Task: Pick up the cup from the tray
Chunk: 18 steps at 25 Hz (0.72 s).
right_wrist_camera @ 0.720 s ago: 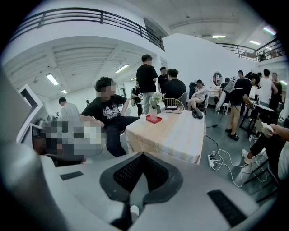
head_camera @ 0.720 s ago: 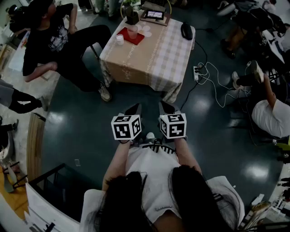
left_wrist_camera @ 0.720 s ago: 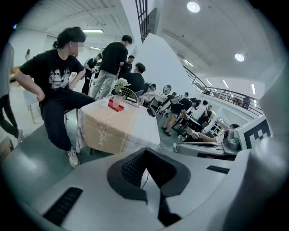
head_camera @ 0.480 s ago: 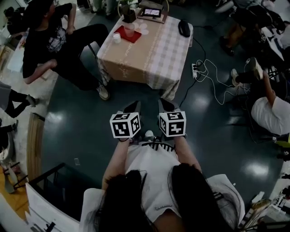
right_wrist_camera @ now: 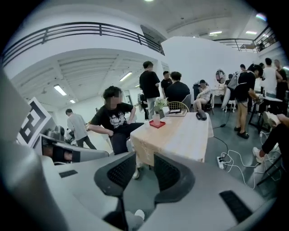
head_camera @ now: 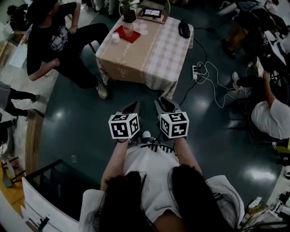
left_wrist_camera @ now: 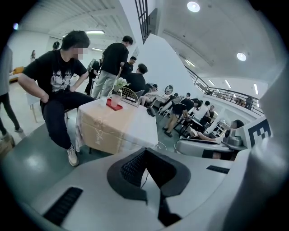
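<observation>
1. Step: approach only, no reach begun. The cup (head_camera: 128, 29) stands on the red tray (head_camera: 134, 38) at the far left corner of the table (head_camera: 154, 54). It's well apart from both grippers, which are held close to the person's chest.
2. L gripper (head_camera: 132, 108): pad tips together, nothing btw them.
3. R gripper (head_camera: 163, 105): narrow gap, only floor seen through it, so empty.
4. Next, as I judge it:
   - Walk up to the table.
   - Spread one gripper's jaws wider than the cup; R looks too narrow as it stands.
   - Come in level round the cup's side, close, and lift straight up off the tray.
   - Watch the plant (head_camera: 128, 13) just behind the tray.
5. Count:
   - 1 table
   - 1 tray
   - 1 cup on the tray
   - 1 smaller white cup (head_camera: 115, 38), seemingly on the cloth just beside the tray
   - 1 plant
   - 1 black item (head_camera: 184, 29) near the far right edge, can't tell what it is
   - 2 grippers
</observation>
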Tool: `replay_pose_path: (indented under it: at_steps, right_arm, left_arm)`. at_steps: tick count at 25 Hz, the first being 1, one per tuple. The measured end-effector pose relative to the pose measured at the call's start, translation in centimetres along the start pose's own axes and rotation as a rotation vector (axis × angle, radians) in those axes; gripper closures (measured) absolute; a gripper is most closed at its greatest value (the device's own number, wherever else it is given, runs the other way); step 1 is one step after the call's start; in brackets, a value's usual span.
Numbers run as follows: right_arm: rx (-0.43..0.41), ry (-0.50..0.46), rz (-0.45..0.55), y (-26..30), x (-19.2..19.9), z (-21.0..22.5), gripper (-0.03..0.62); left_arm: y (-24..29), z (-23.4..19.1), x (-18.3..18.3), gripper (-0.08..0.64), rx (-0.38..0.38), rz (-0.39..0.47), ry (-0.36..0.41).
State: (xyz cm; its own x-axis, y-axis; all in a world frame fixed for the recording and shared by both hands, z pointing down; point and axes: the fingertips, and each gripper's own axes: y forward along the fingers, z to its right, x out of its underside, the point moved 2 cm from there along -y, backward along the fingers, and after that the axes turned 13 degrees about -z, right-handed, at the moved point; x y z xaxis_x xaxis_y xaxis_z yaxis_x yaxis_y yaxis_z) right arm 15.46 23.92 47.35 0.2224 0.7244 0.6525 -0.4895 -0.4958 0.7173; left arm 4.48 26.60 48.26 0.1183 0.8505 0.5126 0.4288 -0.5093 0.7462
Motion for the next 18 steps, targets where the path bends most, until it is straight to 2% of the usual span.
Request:
replay_pose_path:
  at_steps: [1, 2, 10, 18]
  right_arm:
    - [-0.011, -0.005, -0.004, 0.2, -0.1, 0.1, 0.459]
    - [-0.011, -0.010, -0.008, 0.3, -0.1, 0.3, 0.431]
    - [-0.023, -0.039, -0.002, 1.9, -1.3, 1.2, 0.380]
    - [-0.013, -0.041, -0.011, 6.0, -5.9, 2.5, 0.354]
  left_arm:
    - [0.1, 0.0, -0.1, 0.557, -0.006, 0.003, -0.002]
    - [0.1, 0.0, -0.1, 0.557, -0.012, 0.006, -0.004]
    - [1.4, -1.3, -1.6, 0.557, -0.042, 0.012, 0.001]
    - [3.9, -4.0, -7.3, 0.555, -0.027, 0.023, 0.012]
